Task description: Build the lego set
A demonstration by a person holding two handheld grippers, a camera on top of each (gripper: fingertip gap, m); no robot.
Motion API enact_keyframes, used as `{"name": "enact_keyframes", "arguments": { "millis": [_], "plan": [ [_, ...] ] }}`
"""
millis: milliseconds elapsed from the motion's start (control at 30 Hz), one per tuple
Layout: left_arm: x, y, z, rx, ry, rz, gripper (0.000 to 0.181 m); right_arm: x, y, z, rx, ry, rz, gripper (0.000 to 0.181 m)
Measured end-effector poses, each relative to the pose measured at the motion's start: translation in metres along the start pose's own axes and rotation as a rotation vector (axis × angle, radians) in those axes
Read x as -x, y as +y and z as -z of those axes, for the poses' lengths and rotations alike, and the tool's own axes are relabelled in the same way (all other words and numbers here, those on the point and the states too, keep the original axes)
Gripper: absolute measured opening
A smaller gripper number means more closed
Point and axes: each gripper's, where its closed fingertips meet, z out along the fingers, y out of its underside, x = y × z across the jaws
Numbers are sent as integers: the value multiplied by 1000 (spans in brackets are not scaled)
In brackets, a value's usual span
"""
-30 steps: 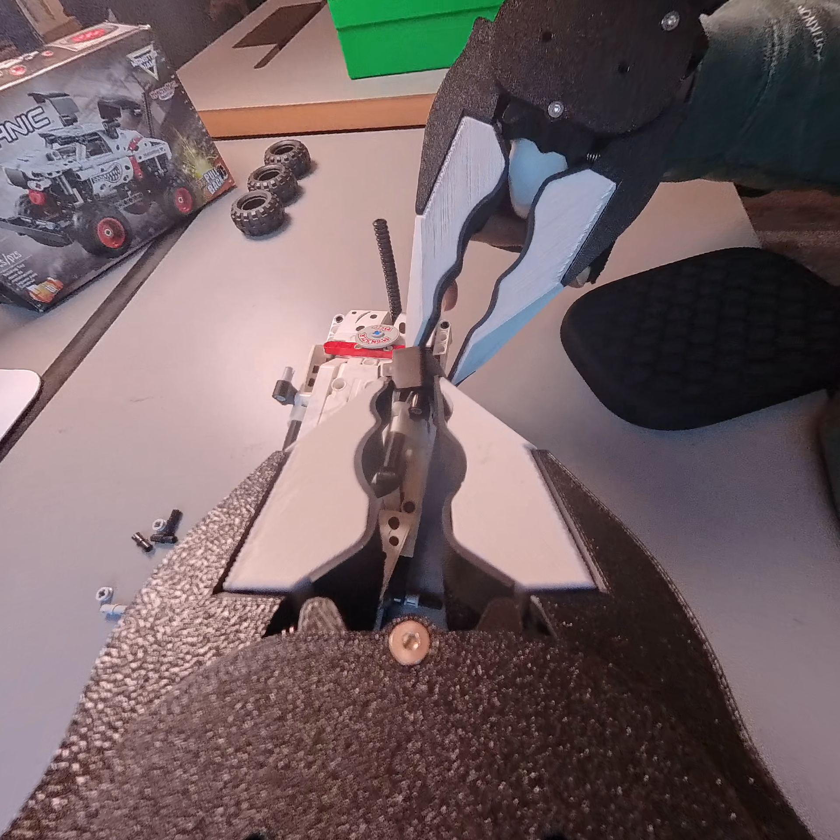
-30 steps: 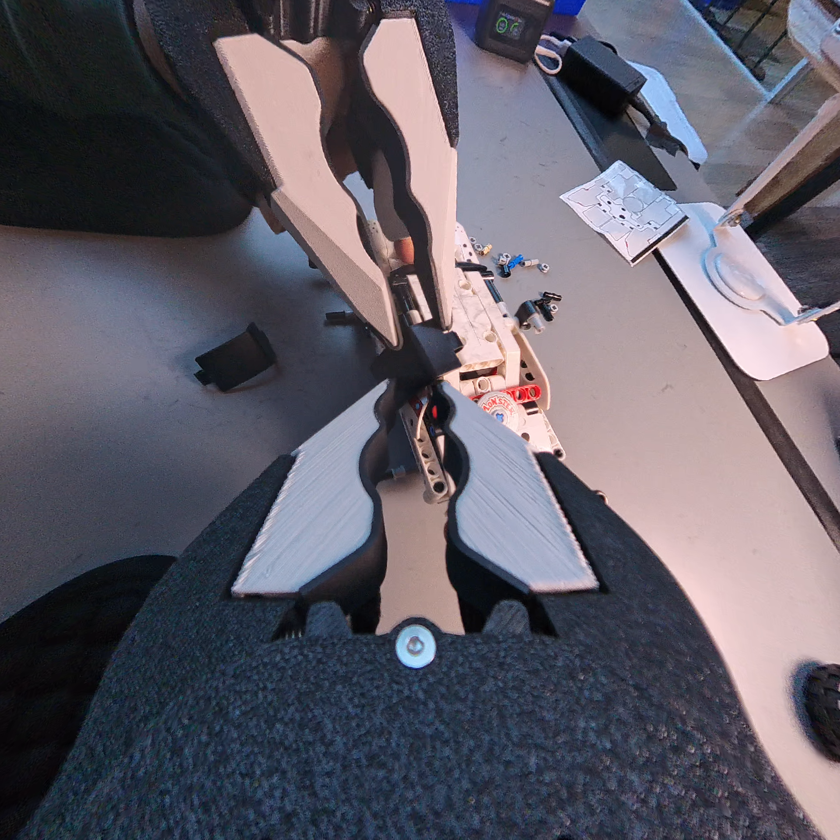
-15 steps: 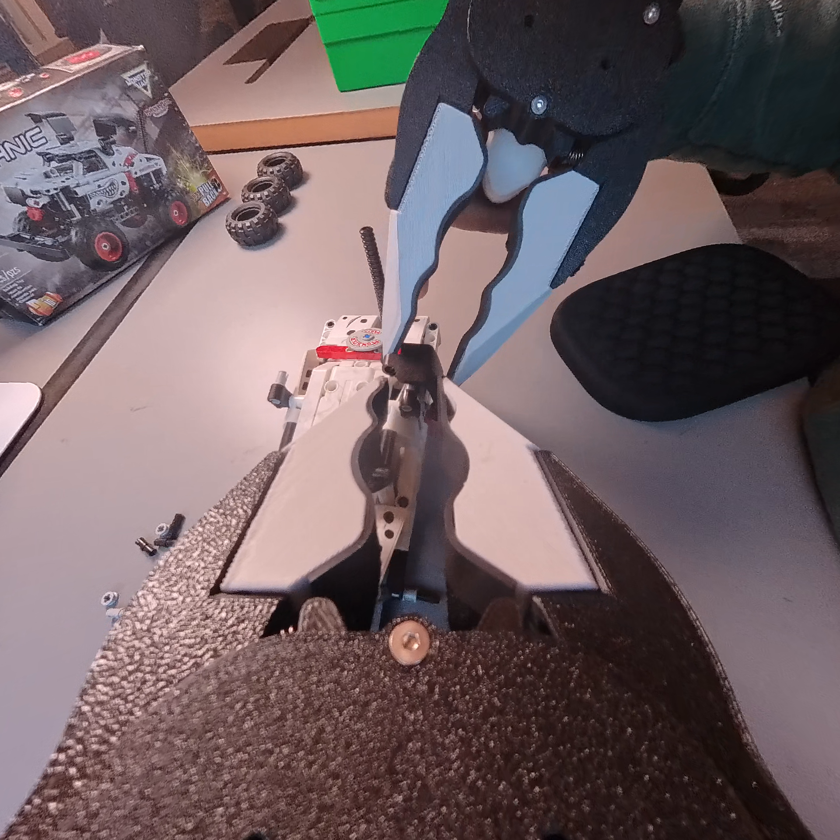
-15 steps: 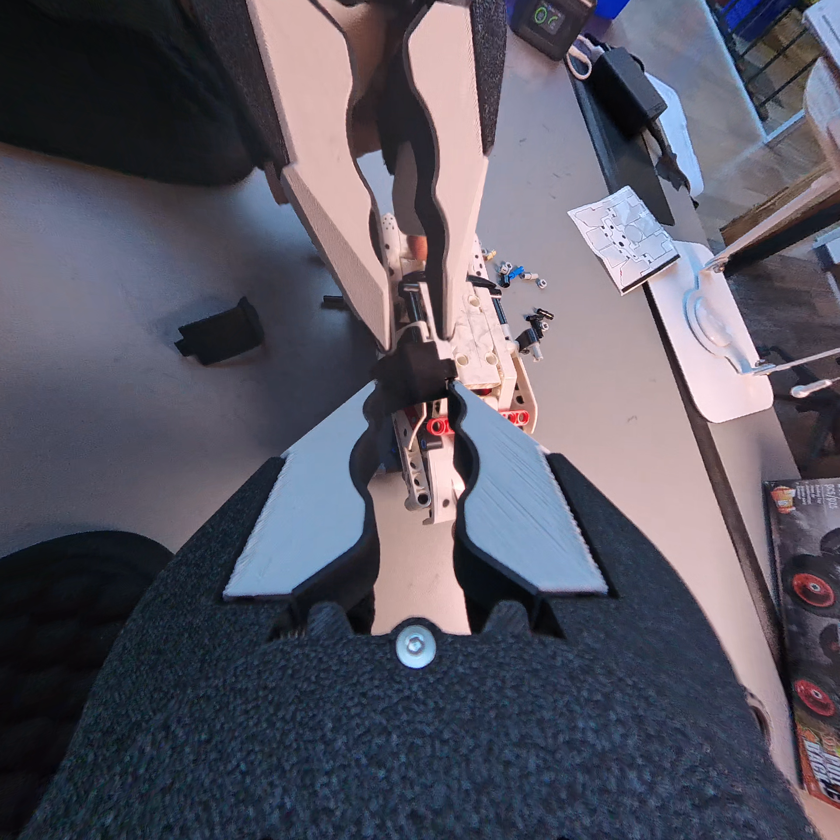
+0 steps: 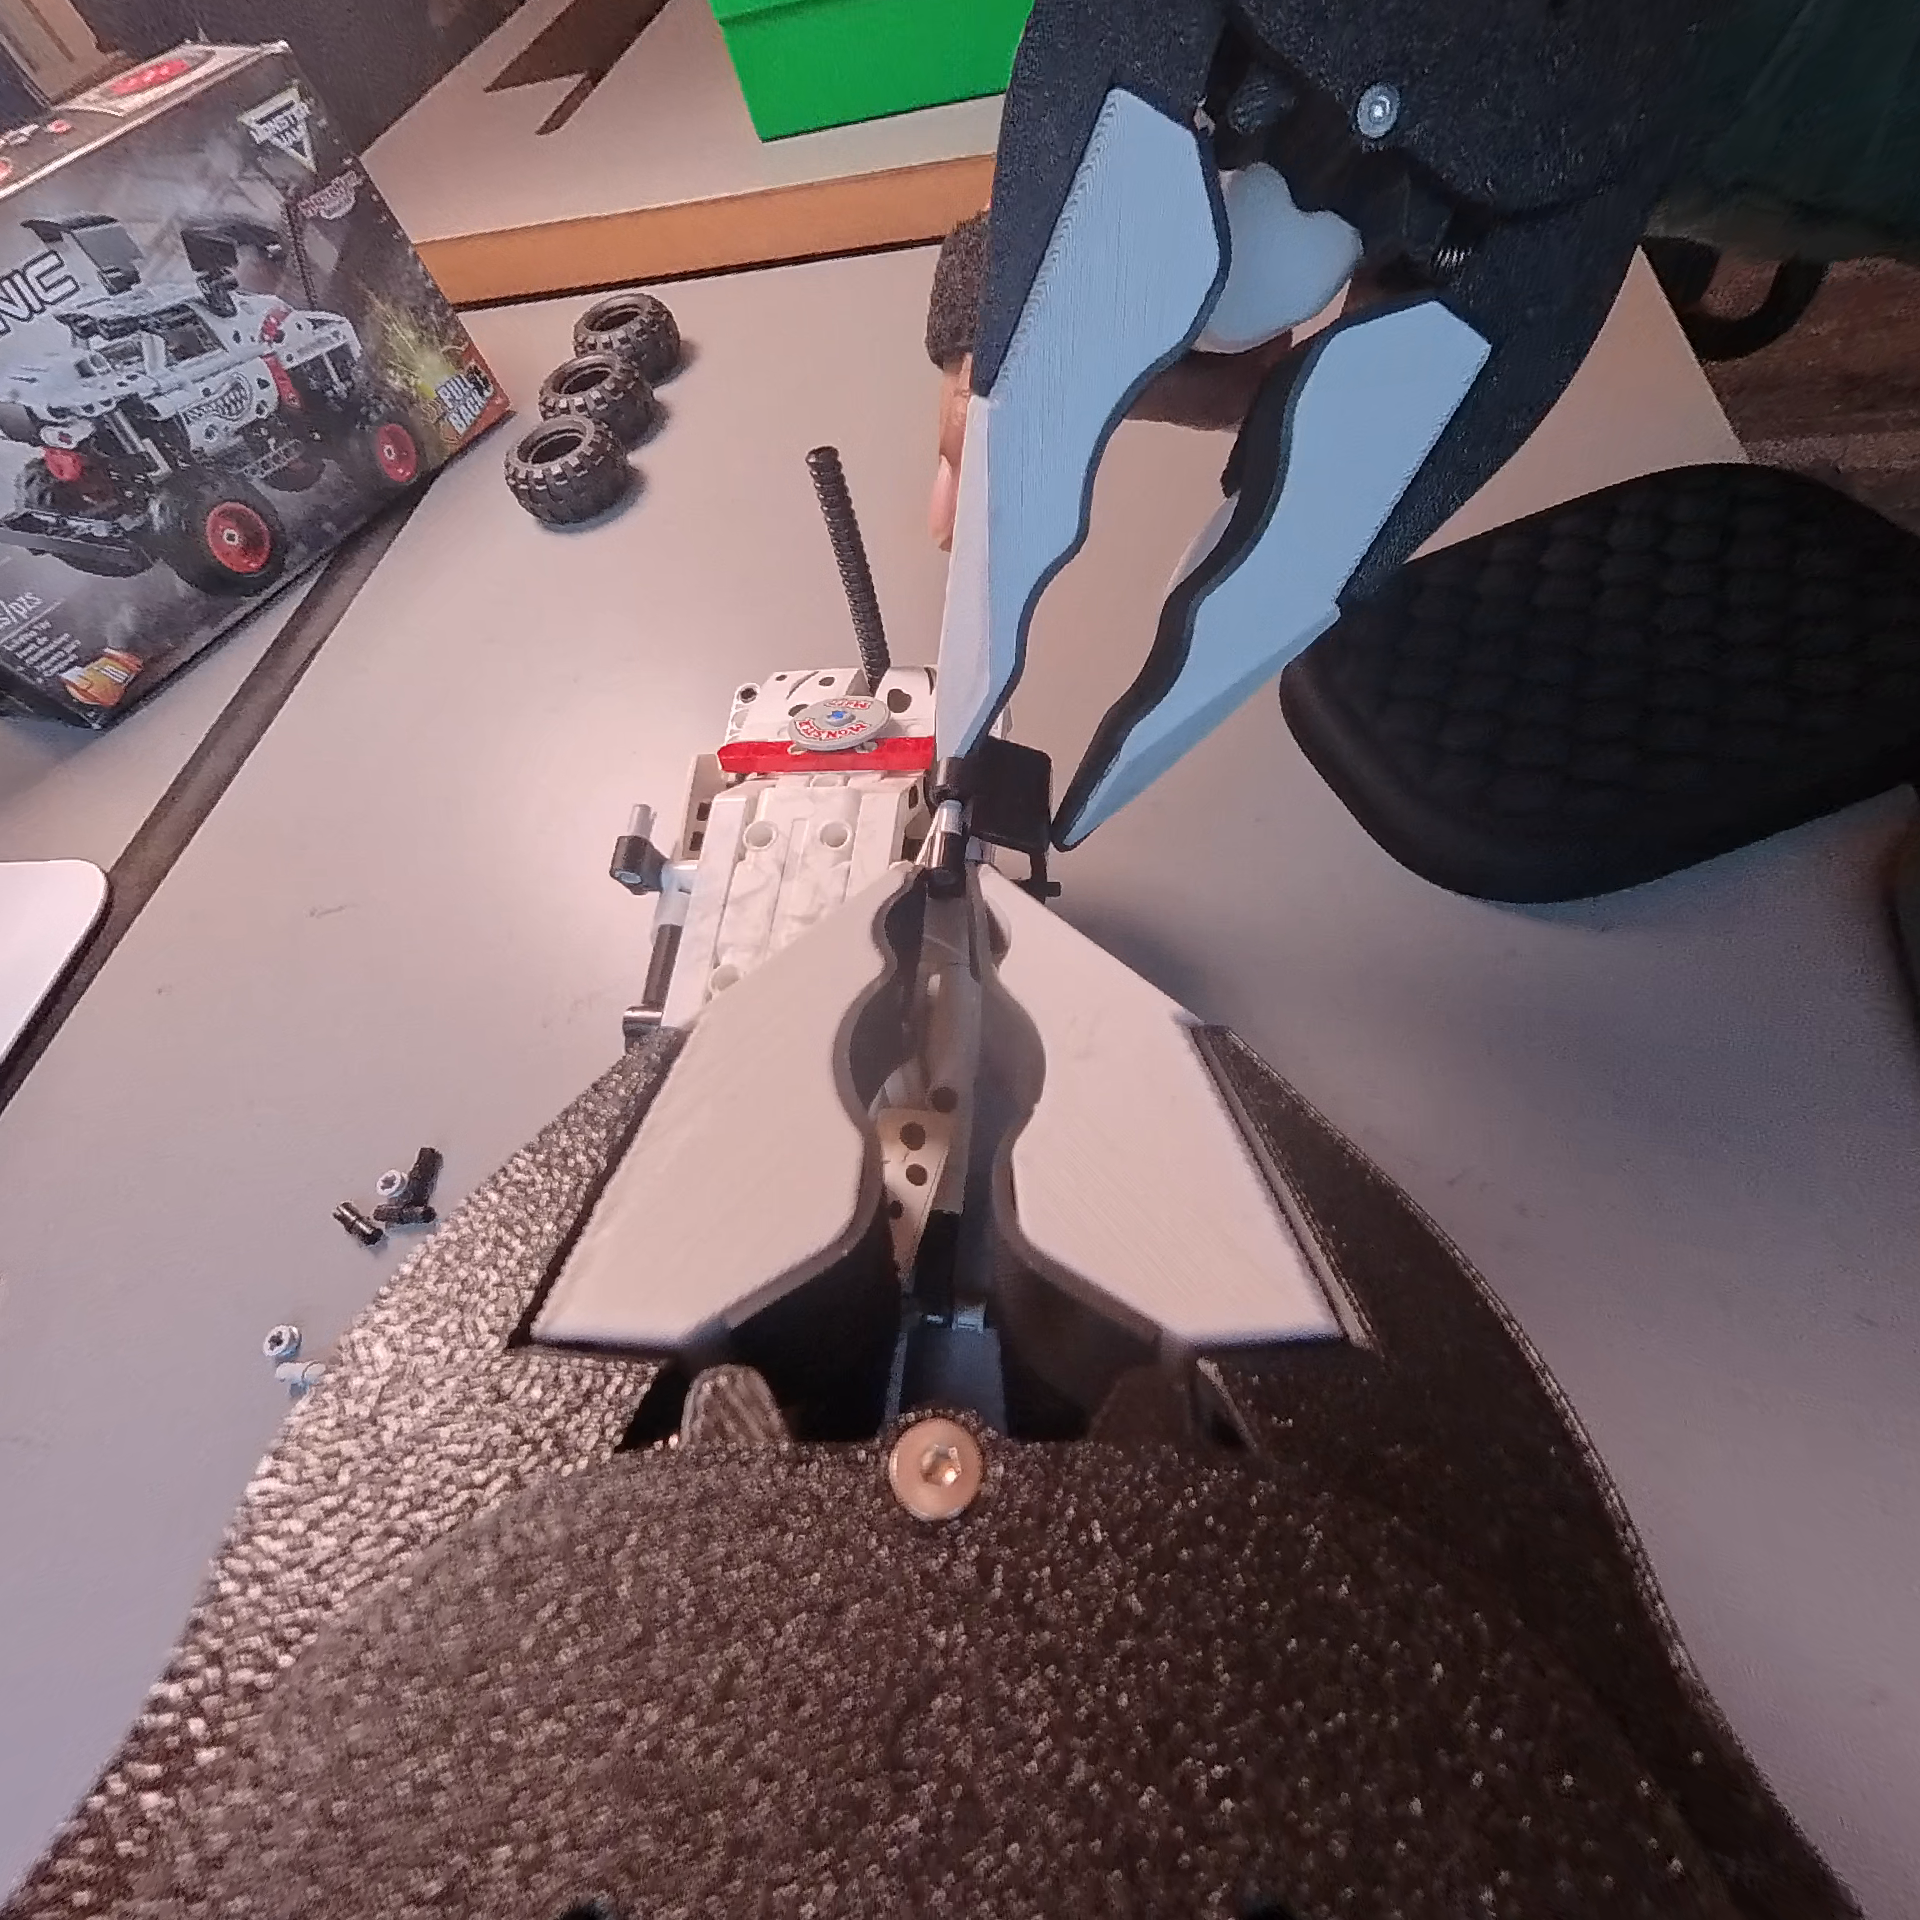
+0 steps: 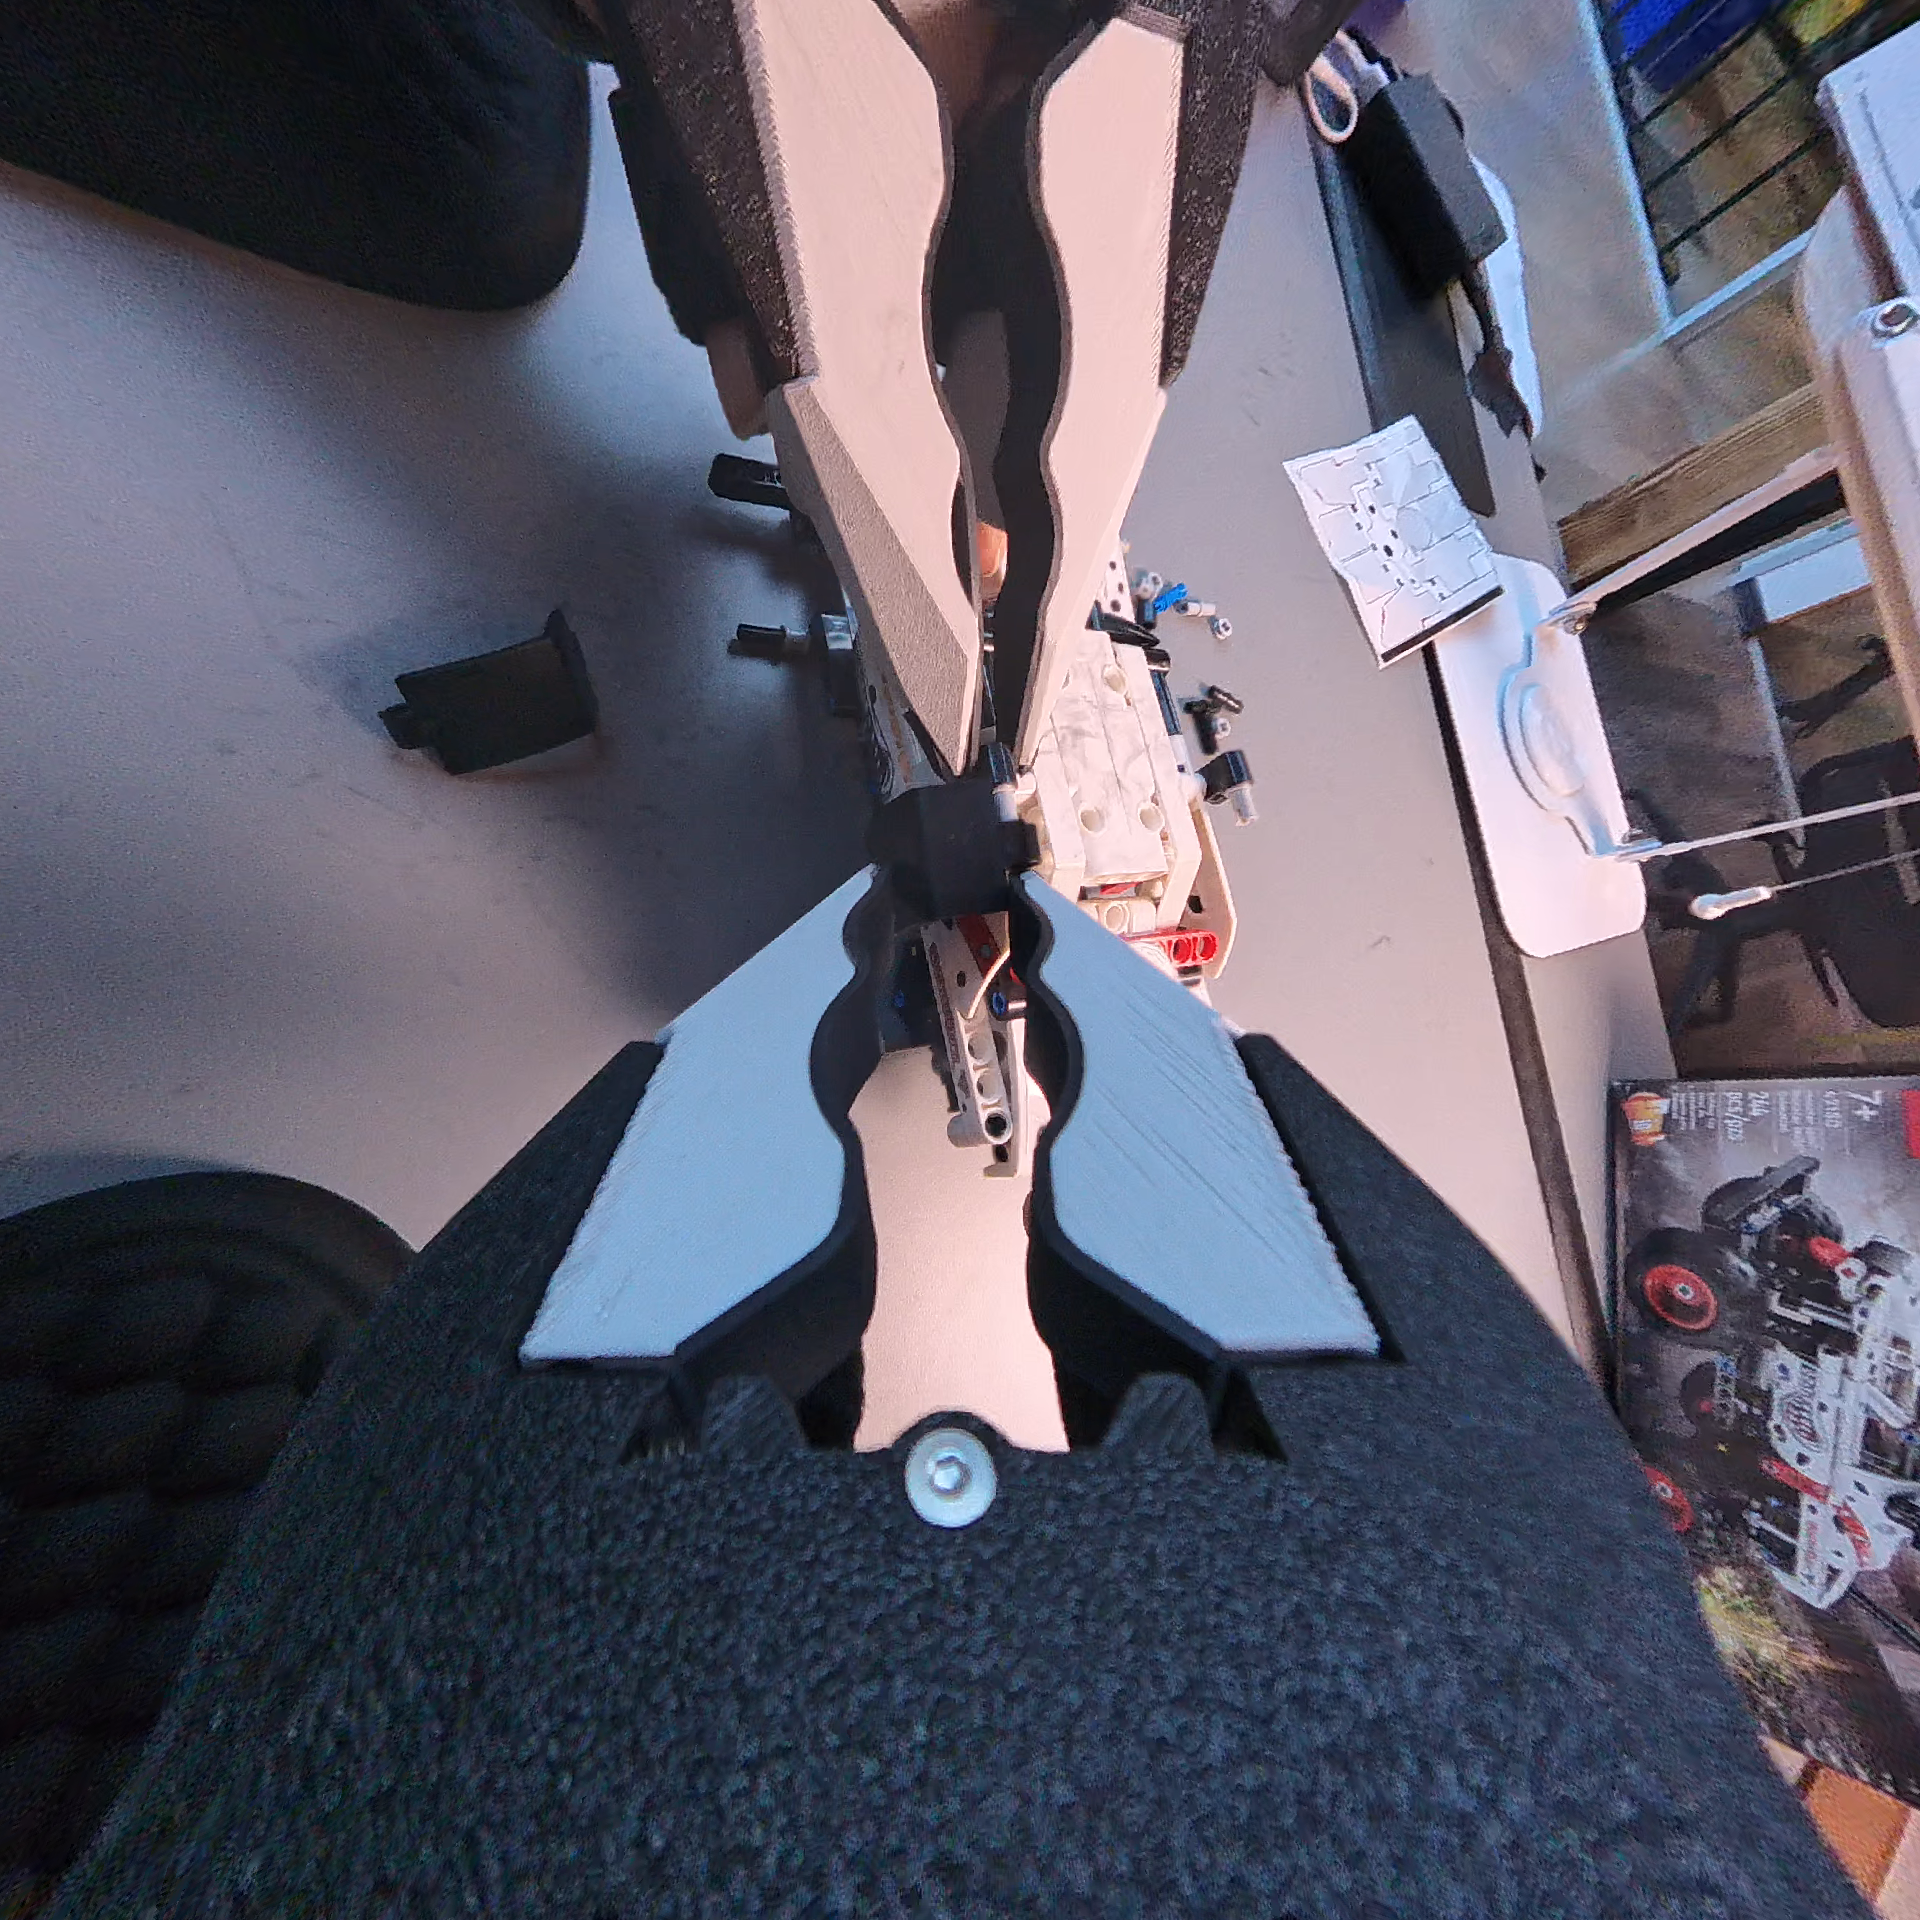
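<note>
1. Left tool (image 5: 951, 883) clamped on the white lego truck body (image 5: 800, 862), which sits mid-worktop (image 5: 1455, 1091).
2. Right tool (image 6: 940, 888) pinches the black panel piece (image 6: 940, 836) at the body's edge.
3. Three black tyres (image 5: 592, 416) beside the set box (image 5: 197, 353), well apart from the body.
4. Loose pins (image 5: 390, 1205) near the left tool.

Grey table (image 5: 1455, 1195) lies bare to the right of the lego chassis (image 5: 790, 862). On its left, loose pins (image 5: 400, 1210), three tyres (image 5: 592, 416) and the set box (image 5: 197, 343) obstruct. A black panel piece (image 6: 499, 707) sits apart; sticker sheet (image 6: 1392, 535) borders the far edge.
</note>
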Motion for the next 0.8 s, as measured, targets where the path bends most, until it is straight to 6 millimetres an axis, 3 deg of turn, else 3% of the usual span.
{"name": "enact_keyframes", "arguments": {
  "millis": [367,800],
  "plan": [
    [2,-1,-1,-26,3,33,3,-2,4,0,156,-67,27,20],
    [-1,0,4,-26,33,13,8,-5,7,0,282,8,127,18]
  ]
}}
